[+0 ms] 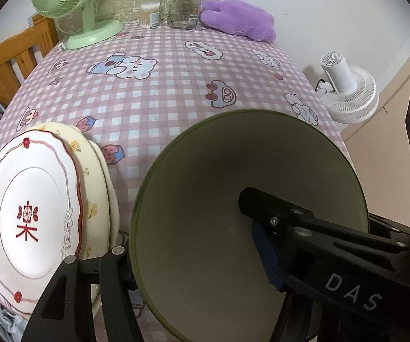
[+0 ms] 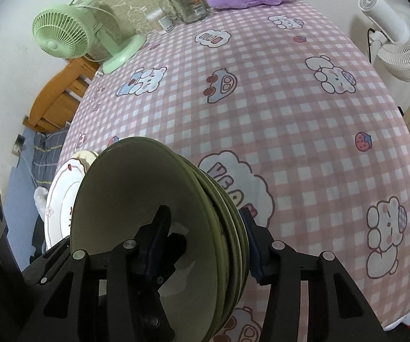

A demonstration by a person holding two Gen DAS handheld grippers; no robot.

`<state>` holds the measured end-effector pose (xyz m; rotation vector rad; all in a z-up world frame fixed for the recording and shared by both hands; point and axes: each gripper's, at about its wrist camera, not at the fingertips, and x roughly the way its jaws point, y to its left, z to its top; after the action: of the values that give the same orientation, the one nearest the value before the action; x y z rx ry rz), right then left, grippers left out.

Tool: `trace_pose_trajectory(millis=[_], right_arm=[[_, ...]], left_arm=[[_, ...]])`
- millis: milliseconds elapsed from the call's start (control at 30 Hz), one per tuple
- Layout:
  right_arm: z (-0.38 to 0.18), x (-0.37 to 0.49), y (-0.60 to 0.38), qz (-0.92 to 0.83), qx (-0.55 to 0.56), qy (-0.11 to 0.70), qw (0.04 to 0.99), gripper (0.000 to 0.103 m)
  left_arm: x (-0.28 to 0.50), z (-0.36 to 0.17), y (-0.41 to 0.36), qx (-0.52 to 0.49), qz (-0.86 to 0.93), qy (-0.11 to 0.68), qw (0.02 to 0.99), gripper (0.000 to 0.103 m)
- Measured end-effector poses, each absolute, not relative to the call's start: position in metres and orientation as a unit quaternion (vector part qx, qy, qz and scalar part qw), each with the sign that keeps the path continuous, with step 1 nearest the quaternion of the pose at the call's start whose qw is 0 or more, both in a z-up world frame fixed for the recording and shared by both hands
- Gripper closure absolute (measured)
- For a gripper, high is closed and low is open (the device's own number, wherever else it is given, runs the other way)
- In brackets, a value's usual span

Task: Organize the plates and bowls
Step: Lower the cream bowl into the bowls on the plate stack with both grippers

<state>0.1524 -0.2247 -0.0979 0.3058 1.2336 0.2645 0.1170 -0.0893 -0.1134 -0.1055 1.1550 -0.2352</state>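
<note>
In the right wrist view my right gripper [image 2: 205,245] is shut on a stack of green bowls [image 2: 136,188], held on edge above the table, one finger inside the top bowl and one behind the stack. In the left wrist view the top green bowl [image 1: 219,171] fills the middle, with the right gripper's finger [image 1: 276,219] reaching into it. A stack of plates stands on edge at the left: a white plate with red trim [image 1: 25,213] in front of cream floral plates [image 1: 93,188]. My left gripper shows only one finger [image 1: 91,285] at the plates' rim, so its grip is unclear.
The table carries a pink checked cloth [image 1: 162,99]. At its far end stand a green desk fan [image 1: 71,2], a glass jar [image 1: 185,5], a swab tub [image 1: 149,15] and a purple plush [image 1: 239,20]. A white floor fan [image 1: 347,91] stands beyond the right edge. A wooden chair [image 1: 5,57] is left.
</note>
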Motion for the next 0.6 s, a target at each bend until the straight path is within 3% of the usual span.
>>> trace_pose_trajectory(millis=[600], right_arm=[[-0.056, 0.154, -0.212, 0.154, 0.129, 0.57, 0.797, 0.051]], left_arm=[[0.108, -0.067, -0.077, -0.068, -0.077, 0.529, 0.842, 0.039]])
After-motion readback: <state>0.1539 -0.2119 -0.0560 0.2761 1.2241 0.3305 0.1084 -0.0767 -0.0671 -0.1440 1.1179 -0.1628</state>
